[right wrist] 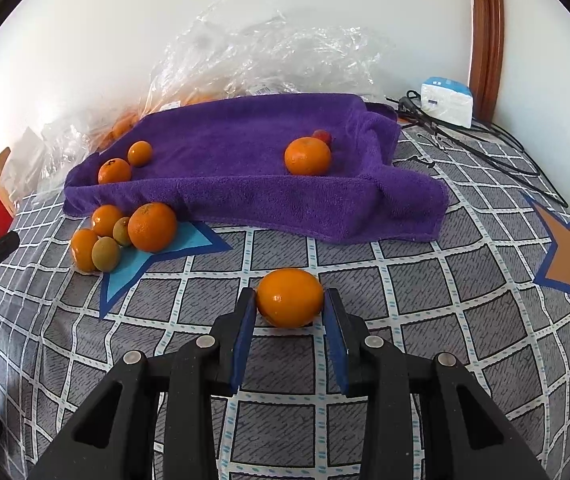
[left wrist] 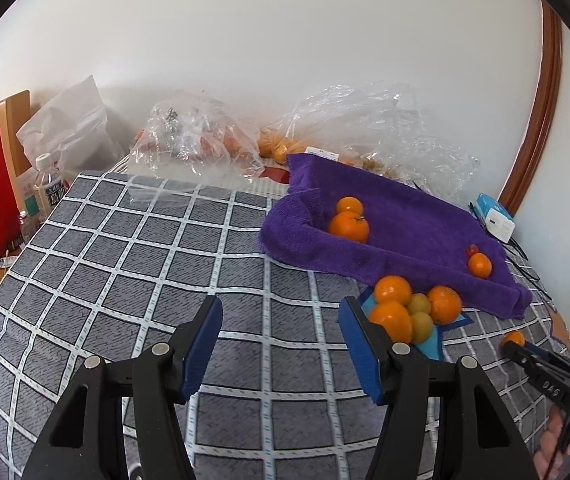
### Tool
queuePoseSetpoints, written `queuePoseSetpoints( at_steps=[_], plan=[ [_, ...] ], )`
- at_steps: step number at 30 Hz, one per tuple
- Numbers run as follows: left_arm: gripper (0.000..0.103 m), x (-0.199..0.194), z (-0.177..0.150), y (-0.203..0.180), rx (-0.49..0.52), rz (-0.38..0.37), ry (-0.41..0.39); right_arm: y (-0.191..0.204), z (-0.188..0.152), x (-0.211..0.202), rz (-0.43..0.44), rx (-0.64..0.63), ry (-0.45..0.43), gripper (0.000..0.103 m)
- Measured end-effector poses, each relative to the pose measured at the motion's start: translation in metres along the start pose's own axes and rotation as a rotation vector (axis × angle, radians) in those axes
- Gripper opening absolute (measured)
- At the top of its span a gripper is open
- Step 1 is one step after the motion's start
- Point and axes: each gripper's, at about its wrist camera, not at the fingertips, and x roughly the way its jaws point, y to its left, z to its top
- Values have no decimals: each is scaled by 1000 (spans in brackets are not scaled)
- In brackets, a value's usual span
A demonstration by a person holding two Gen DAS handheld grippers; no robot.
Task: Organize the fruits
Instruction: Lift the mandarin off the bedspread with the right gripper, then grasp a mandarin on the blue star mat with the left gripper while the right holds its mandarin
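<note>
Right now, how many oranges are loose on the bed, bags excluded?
7. Three on the purple towel: two at its left end, one right. Three in the cluster. One between the right gripper fingers. Others may be hidden.

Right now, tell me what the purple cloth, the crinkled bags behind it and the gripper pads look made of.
Purple cloth: likely terry or microfibre, with a matte, fuzzy nap and soft folds.
Crinkled bags: thin clear plastic film, glossy, with sharp creases.
Gripper pads: apparently blue rubber or foam, matte with a fine texture, on black, probably plastic, fingers.
</note>
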Motion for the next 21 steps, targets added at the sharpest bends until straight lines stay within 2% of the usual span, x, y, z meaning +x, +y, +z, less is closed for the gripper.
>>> queuePoseSetpoints(
  at_steps=[5,7,12,17,21],
  plan=[
    [58,2,5,-20,16,-41,41,1,0,1,-3,-2,5,34],
    [58,6,6,-27,18,-39,46,1,0,1,0,0,6,34],
    [58,22,6,-39,-13,-48,122,0,0,1,8,11,5,34],
    [58,31,10,-47,-20,-34,141,0,0,2,9,12,10,34],
    [58,39,9,-51,-39,-57,167,0,0,3,12,16,10,34]
  ],
)
